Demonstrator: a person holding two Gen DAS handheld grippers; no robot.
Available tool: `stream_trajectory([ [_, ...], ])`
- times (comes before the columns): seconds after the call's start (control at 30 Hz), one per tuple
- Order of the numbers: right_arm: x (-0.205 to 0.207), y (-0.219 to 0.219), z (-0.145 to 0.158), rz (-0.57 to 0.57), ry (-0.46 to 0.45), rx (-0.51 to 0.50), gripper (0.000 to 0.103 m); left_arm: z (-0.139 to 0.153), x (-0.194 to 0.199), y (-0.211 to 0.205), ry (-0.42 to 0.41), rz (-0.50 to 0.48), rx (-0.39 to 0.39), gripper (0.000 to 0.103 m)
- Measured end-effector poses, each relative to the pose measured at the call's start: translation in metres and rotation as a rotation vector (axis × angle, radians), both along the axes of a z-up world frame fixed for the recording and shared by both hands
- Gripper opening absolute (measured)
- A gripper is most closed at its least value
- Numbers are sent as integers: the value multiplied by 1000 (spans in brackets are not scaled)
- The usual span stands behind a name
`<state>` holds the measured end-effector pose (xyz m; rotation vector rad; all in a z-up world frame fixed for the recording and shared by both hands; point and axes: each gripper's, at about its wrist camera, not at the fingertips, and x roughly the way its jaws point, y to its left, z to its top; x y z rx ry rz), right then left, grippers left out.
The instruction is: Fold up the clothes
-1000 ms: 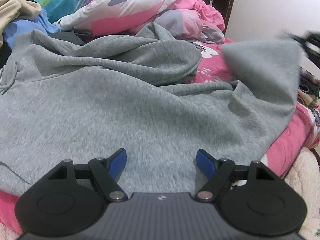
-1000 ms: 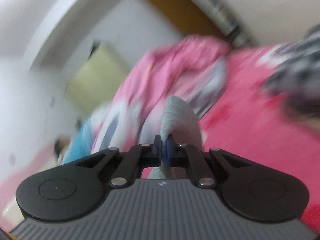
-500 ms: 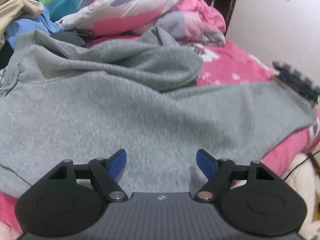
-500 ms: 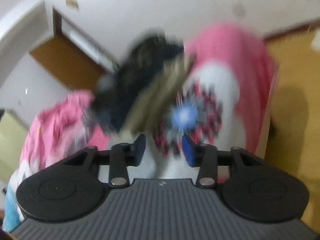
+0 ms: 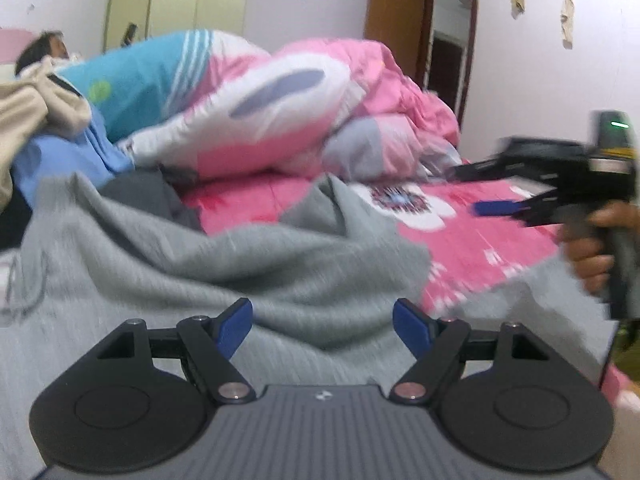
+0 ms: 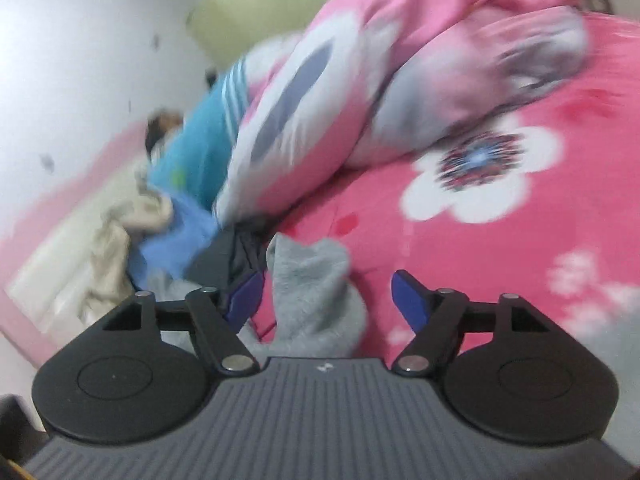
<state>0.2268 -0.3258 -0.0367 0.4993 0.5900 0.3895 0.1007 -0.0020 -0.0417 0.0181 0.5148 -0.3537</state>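
- We see grey fleece sweatshirt (image 5: 224, 264) rumpled on pink flowered bed (image 5: 472, 240).
- Our left gripper (image 5: 322, 326) released, over it.
- Right gripper (image 6: 328, 300) jaws opening; sleeve betw. them, not pinched.

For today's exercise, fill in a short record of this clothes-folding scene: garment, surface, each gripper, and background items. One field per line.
garment: grey sweatshirt, rumpled, spread across the bed
surface: pink floral bedsheet
left gripper: jaws open, above the grey fabric, gripping nothing
right gripper: jaws opening; a grey fold lies between them, pads not pressing on it
right hand: holds the gripper handle at the bed's right side
background: pink and blue quilt heaped behind; beige cloth at far left; brown door
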Motion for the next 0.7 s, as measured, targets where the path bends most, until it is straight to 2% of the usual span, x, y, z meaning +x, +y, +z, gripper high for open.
stream_trajectory([
  [0.13,67,56,-2,158,-2,-186,84,-2,23,2,-52,39,1,79],
  [0.23,100,86,-7,263,33,-277,85,-4,39,0,-115,74,-7,84],
  [0.3,118,97,-19,327,126,-285,84,-8,51,-2,-155,94,-15,85],
  [0.33,126,100,-27,358,184,-281,67,-11,57,-4,-155,98,-13,85],
  [0.37,131,103,-34,370,225,-284,25,-14,64,-6,-151,100,-12,84],
  [0.4,131,104,-39,361,247,-297,15,-18,70,-8,-136,98,-3,79],
  [0.43,129,101,-41,345,250,-298,14,-22,76,-10,-113,93,11,75],
  [0.5,116,85,-29,270,176,-250,11,-29,82,-12,-75,84,32,61],
  [0.6,77,42,8,102,15,-128,10,-35,81,-12,-59,80,47,60],
  [0.7,10,-5,46,-56,-185,-48,10,-35,76,-12,-66,73,49,60],
])
